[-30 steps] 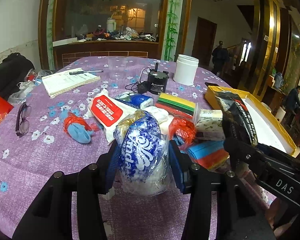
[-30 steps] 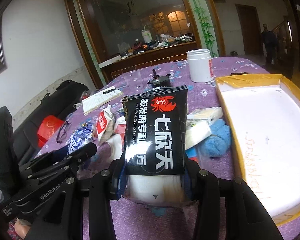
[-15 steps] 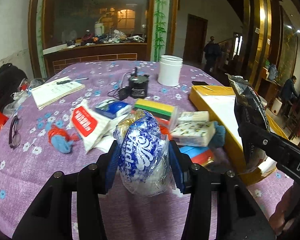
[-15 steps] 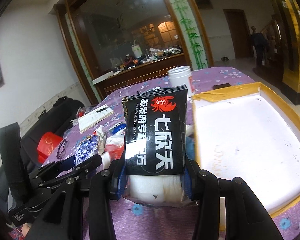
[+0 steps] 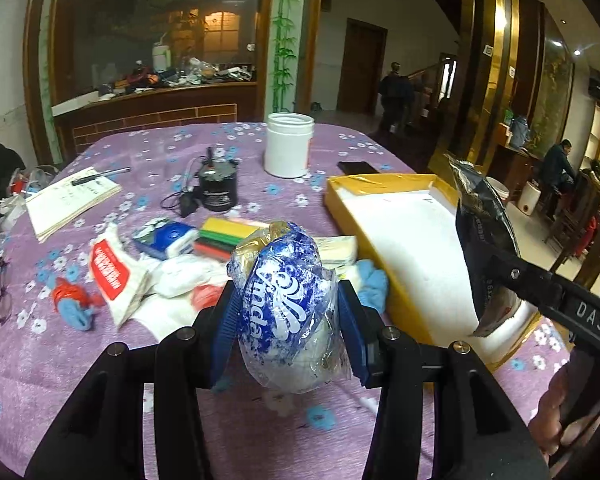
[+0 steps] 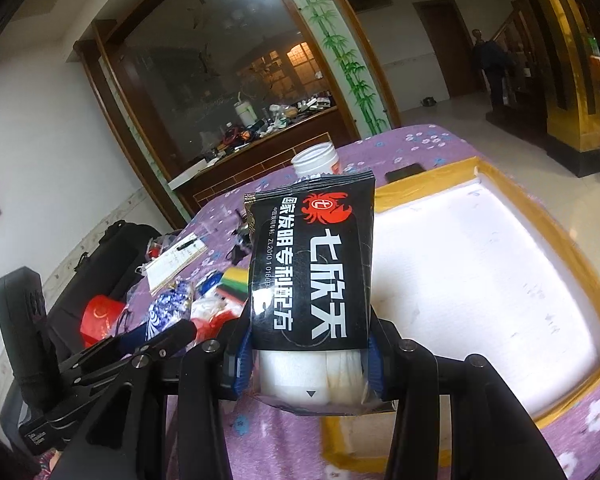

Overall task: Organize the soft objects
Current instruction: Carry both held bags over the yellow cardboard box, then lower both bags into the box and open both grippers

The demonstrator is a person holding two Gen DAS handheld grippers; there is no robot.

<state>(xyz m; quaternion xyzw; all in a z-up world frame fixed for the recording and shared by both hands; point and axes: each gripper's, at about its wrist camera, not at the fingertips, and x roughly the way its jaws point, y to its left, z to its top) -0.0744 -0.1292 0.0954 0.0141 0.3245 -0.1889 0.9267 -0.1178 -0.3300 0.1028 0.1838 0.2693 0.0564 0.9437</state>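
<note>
Here, left tongs (image 5: 286,322): clamped on the blue-white tissue pack (image 5: 288,304), held above the table (image 5: 60,356).
Right tongs (image 6: 306,354): clamped on the black packet (image 6: 312,264), held over the yellow tray (image 6: 580,256).
Technique: each pack is best lowered flat before release.
Hidden: the packet's underside.

My left wrist camera is looking forward along my left claw (image 5: 286,316), low and close over the purple flowered tablecloth (image 5: 60,360), facing the white plastic jar (image 5: 288,145). My right wrist camera is riding higher and tilting, facing the same jar (image 6: 315,159). Both are sharing the yellow-rimmed white foam tray (image 5: 404,232) (image 6: 480,264) and each other's claw.
</note>
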